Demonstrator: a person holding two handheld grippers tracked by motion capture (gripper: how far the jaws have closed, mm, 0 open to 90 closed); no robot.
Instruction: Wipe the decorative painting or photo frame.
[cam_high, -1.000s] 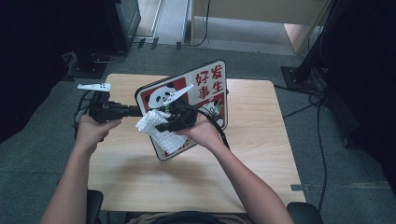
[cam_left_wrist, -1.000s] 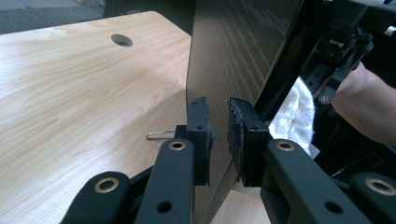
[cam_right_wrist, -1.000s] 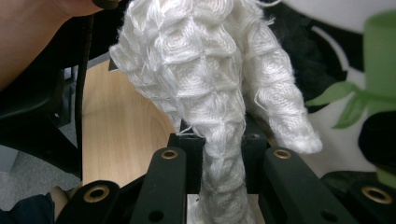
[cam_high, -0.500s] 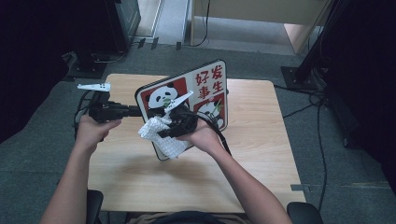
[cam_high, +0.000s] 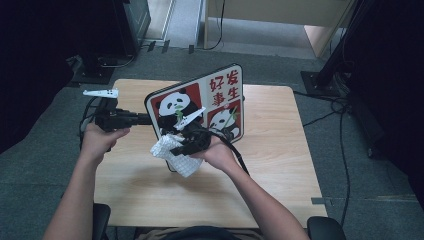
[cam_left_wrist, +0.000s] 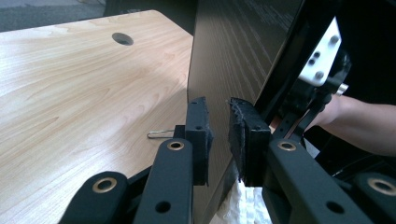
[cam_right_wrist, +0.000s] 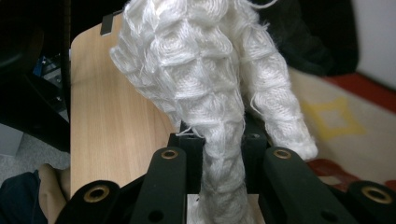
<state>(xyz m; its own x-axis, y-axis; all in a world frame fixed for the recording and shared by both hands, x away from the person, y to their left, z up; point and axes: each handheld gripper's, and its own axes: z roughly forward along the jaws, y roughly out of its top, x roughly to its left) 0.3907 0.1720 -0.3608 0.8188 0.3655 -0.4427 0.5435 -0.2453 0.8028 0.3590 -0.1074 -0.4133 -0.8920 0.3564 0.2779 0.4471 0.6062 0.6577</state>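
Observation:
A board printed with pandas and red characters (cam_high: 215, 95) stands tilted on its lower edge on the wooden table (cam_high: 280, 150). My left gripper (cam_high: 146, 119) is shut on the board's left edge; its pads clamp the dark back (cam_left_wrist: 238, 51) and the face in the left gripper view (cam_left_wrist: 219, 135). My right gripper (cam_high: 184, 146) is shut on a white waffle-weave cloth (cam_high: 172, 152), held against the board's lower left corner. In the right gripper view the cloth (cam_right_wrist: 205, 79) bunches up out of the jaws (cam_right_wrist: 223, 149), with the board's cream and red face (cam_right_wrist: 345, 116) to its right.
The table has a round cable hole (cam_left_wrist: 122, 38) near its far edge. A thin metal clip (cam_left_wrist: 161, 134) lies on the wood by the board's base. Cables trail from both grippers. Dark equipment stands (cam_high: 345, 55) and grey floor surround the table.
My right hand has come down and slightly toward the table's front with the cloth, along the board's lower left part. The left hand and the board have kept still.

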